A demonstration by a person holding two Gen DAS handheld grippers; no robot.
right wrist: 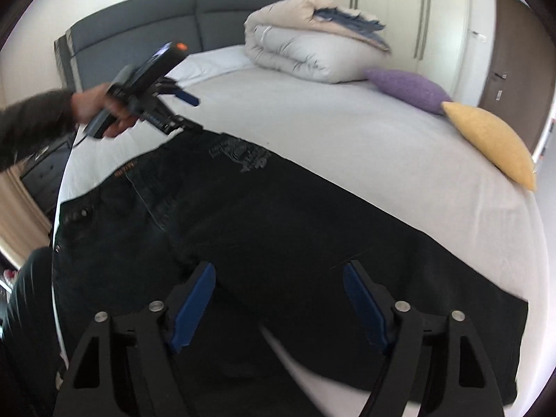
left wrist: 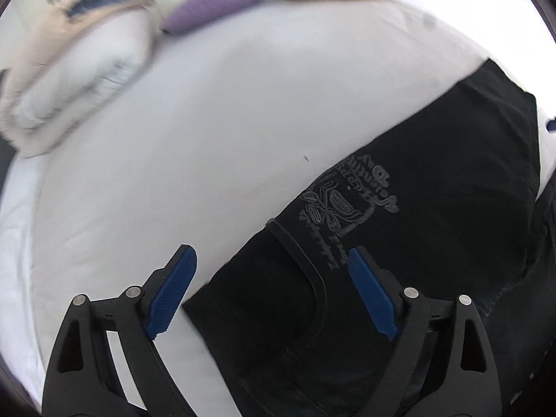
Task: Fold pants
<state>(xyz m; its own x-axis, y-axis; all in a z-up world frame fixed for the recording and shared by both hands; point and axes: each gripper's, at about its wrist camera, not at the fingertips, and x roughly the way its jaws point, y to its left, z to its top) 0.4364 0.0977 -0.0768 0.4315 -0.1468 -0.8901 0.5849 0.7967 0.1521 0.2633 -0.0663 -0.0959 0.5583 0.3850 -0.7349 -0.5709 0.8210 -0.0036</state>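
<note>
Right wrist view, left to right. At nine o'clock, a hand (right wrist: 104,118) holds the left gripper (right wrist: 184,111) over the waistband corner of the black pants (right wrist: 278,215), which lie spread flat across the white bed (right wrist: 312,114), waist at nine, leg hems at four. At six o'clock the right gripper (right wrist: 278,299) hovers above the legs, its blue pads wide apart and gripping nothing. At twelve to three o'clock sit a folded duvet (right wrist: 295,52), a purple cushion (right wrist: 410,90) and a yellow cushion (right wrist: 486,142), all well apart from the pants.

Left wrist view: the left gripper (left wrist: 271,288) likewise stands wide open and empty, straddling the pants' (left wrist: 417,208) edge near the printed pocket.

Likely risks: a pinch may catch only the top layer, or the sheet with it, since dark cloth hides the seams; uneven lifting would skew the fold.

No containers are visible.
</note>
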